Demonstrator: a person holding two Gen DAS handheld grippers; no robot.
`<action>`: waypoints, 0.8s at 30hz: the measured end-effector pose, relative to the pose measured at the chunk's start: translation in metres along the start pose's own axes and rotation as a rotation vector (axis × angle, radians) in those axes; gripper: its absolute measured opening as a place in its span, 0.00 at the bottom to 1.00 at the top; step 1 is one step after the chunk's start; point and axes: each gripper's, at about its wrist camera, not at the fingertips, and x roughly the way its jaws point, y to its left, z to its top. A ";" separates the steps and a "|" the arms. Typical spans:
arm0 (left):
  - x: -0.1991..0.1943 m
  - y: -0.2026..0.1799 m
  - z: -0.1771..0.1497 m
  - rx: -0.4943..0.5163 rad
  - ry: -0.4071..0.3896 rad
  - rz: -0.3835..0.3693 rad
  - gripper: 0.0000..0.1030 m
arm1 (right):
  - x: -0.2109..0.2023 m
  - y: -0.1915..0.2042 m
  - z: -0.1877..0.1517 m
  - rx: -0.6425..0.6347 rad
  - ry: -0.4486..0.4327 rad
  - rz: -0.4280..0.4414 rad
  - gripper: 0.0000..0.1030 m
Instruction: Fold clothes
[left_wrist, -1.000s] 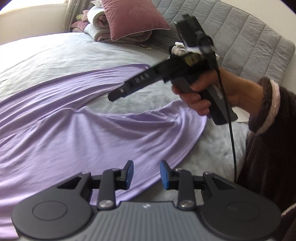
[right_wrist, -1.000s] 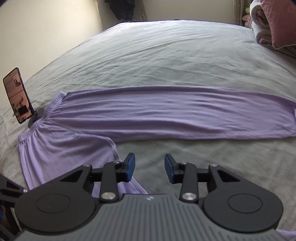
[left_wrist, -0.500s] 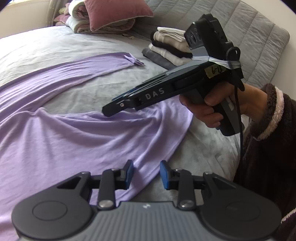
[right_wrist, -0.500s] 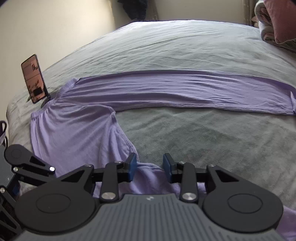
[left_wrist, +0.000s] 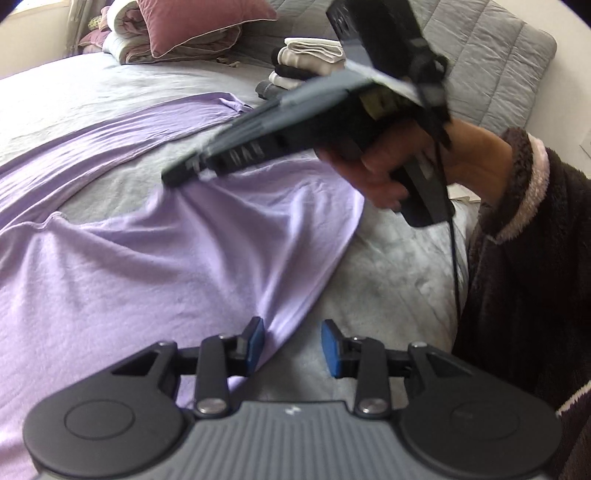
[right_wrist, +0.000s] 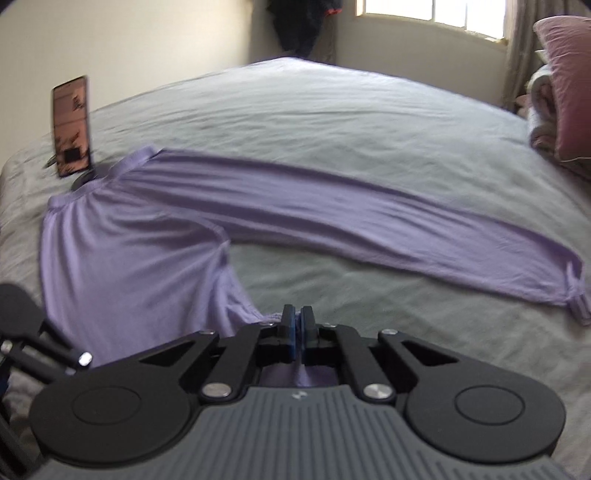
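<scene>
Our right gripper is pinched closed on the near leg of the purple trousers, which lie spread across the bed. Our left gripper hangs parted and empty over that leg's edge. We judge the thin fabric could slip free if we lift fast. A phone stands by the waistband; pillows and folded clothes sit near the headboard.

- left gripper low over bed, blue pads apart, hem edge of lilac pants just beside its left pad
- right gripper ahead and above, tip touching the pants, fabric tented there; closure not visible
- folded stack and pink pillow far ahead near grey headboard
</scene>
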 end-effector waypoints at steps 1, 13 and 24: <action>0.000 0.000 0.000 -0.001 -0.001 -0.001 0.33 | 0.001 -0.004 0.001 0.015 -0.001 -0.006 0.03; 0.001 -0.001 0.005 0.017 0.008 0.010 0.37 | 0.006 -0.002 -0.013 0.074 0.031 -0.010 0.12; 0.017 -0.014 0.017 0.012 -0.024 0.007 0.36 | -0.065 -0.062 -0.039 0.235 -0.019 -0.146 0.19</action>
